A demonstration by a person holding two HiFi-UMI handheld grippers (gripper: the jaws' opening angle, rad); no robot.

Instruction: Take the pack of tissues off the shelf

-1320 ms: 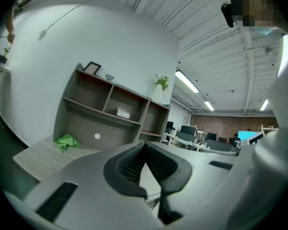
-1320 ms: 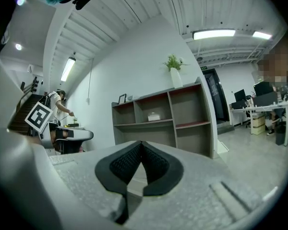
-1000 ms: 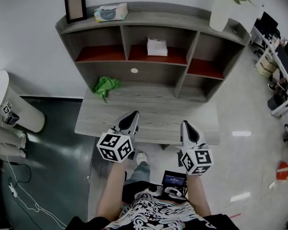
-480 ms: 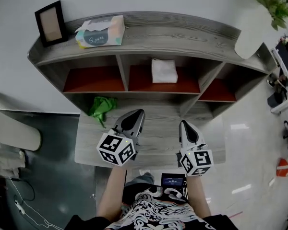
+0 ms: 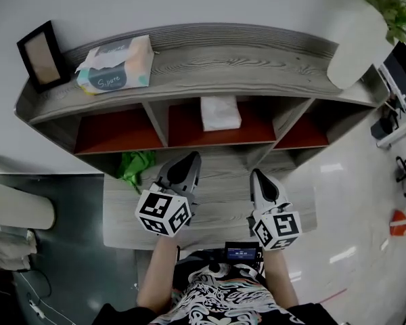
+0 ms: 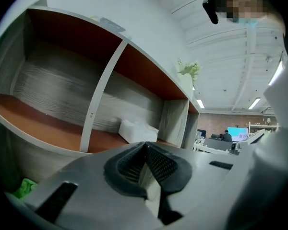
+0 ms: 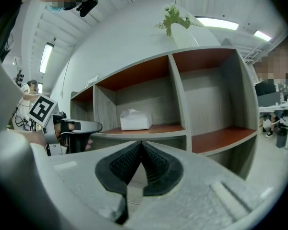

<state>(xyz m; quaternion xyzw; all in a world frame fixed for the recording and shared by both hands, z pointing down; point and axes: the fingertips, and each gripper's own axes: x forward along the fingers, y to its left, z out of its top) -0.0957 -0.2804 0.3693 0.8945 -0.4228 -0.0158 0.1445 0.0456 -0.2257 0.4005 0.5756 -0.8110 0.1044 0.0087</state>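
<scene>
Nothing done yet. My left gripper [image 5: 189, 161] and right gripper [image 5: 256, 176] are both closed and empty over the worktop [image 5: 220, 198]. Tissue pack [image 5: 115, 65] sits untouched on the shelf [image 5: 243, 53] top, far left.

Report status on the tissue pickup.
Shut, empty: left gripper, right gripper. Untouched: tissue pack atop shelf; white pack in middle compartment. Nothing blocking.

Grey wood shelf [image 5: 257, 49], 3 red-floored compartments. Top board: picture frame [image 5: 39, 56] far left, pack of tissues [image 5: 115, 64] beside it, white vase [image 5: 355, 42] far right. Middle compartment: white soft bundle [image 5: 220, 112]. Tabletop [image 5: 220, 198] below: green cloth [image 5: 134, 166], left side.
</scene>
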